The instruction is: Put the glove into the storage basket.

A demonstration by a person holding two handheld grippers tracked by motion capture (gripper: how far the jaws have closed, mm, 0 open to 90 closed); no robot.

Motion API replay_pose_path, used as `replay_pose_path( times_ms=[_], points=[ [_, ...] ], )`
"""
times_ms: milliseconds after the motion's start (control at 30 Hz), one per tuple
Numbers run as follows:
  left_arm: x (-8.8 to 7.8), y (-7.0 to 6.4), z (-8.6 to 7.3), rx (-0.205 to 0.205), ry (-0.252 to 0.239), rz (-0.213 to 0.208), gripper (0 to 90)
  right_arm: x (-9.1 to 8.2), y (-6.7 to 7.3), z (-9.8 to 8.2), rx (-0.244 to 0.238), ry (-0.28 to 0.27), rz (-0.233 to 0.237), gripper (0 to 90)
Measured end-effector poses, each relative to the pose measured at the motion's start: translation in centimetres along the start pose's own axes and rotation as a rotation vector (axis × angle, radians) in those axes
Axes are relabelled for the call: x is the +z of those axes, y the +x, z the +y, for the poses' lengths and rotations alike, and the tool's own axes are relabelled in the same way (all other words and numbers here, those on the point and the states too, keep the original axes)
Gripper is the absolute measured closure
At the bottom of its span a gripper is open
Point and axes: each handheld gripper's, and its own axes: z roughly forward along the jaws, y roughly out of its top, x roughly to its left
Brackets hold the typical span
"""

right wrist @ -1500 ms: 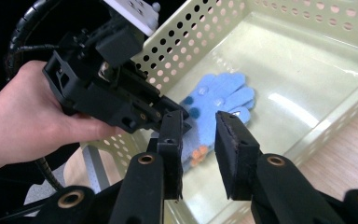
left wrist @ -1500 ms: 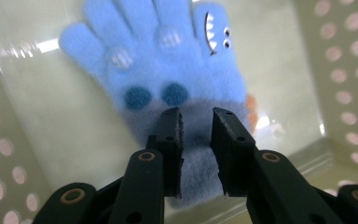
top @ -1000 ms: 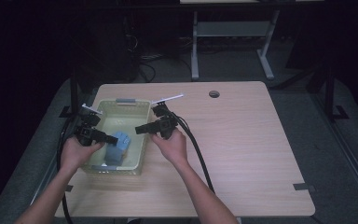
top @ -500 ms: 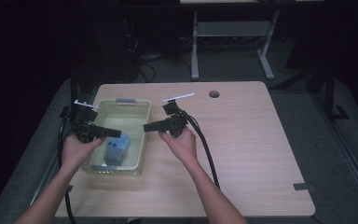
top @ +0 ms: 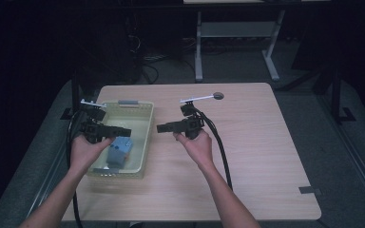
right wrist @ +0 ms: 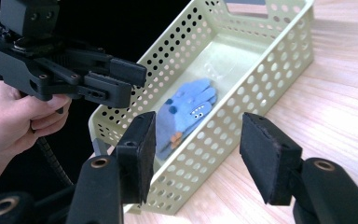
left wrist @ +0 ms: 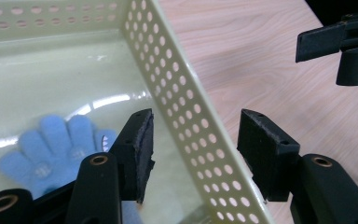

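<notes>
Blue glove (top: 118,151) lies flat on floor of pale yellow perforated basket (top: 145,137), toward near end; fingers visible in left gripper view (left wrist: 51,144) & right gripper view (right wrist: 186,109).

L gripper (top: 123,131) above basket, over its left part, jaws apart, nothing between pads; basket wall (left wrist: 191,121) seen through gap, untouched. Jaws have just been opening.

R gripper (top: 162,128) over bare table (top: 266,142), just right of basket, pointing at it, released, empty. Jaws have just been opening too.

Grippers face each other, apart.
</notes>
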Motion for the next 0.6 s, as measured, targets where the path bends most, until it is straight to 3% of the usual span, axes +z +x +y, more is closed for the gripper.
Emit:
replay_pose_path(
  times_ms=[200, 600],
  points=[
    [0.0, -0.5, 0.2, -0.019, -0.020, -0.042, 42.7, -1.4, -0.7, -0.3, 0.007, -0.024, -0.010, 41.0],
    [1.0, -2.5, 0.7, 0.007, -0.051, -0.109, 34.7, -4.6, -2.4, -1.3, 0.038, -0.059, -0.053, 37.9]
  ],
)
